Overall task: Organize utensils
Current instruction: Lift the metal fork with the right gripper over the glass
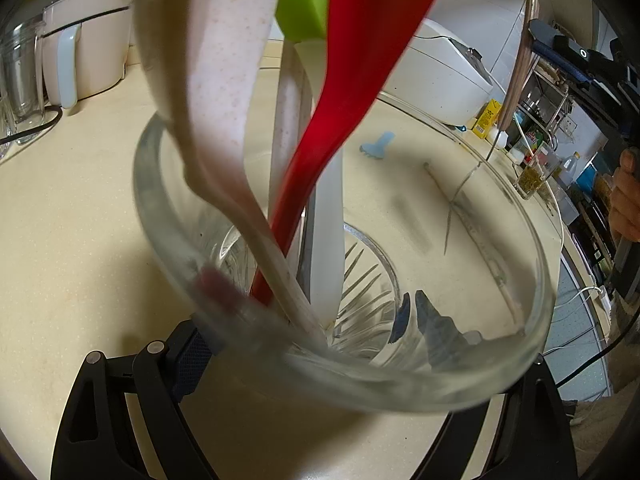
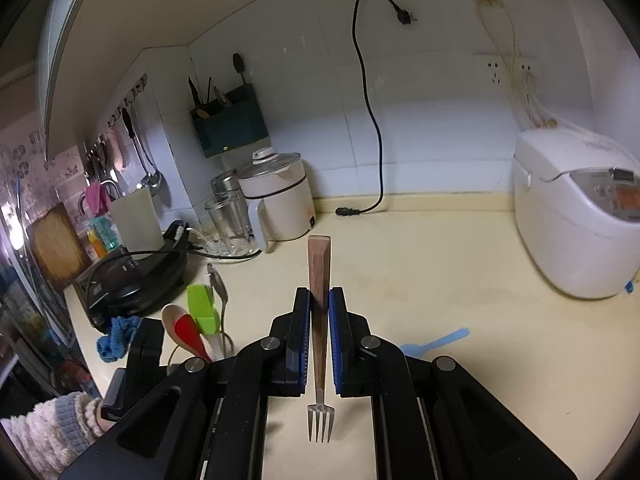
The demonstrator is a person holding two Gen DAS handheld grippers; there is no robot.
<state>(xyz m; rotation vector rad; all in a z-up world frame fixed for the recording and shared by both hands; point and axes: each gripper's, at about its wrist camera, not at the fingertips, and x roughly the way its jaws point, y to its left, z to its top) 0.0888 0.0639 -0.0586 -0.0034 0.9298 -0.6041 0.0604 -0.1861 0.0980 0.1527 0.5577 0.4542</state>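
Left tool [image 1: 316, 344] clamps the glass jar [image 1: 532, 264] holding spoons; right tool [image 2: 319, 332] pinches the fork [image 2: 319, 280], tines rearward.

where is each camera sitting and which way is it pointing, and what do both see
Left wrist: rides the left gripper, looking down into the clear glass jar it holds, with the red silicone spoon; the person's other hand shows at right.
Right wrist: rides the right gripper, facing the tiled back wall along the wooden-handled metal fork it grips.
Shared: the white rice cooker and the light blue plastic scoop.
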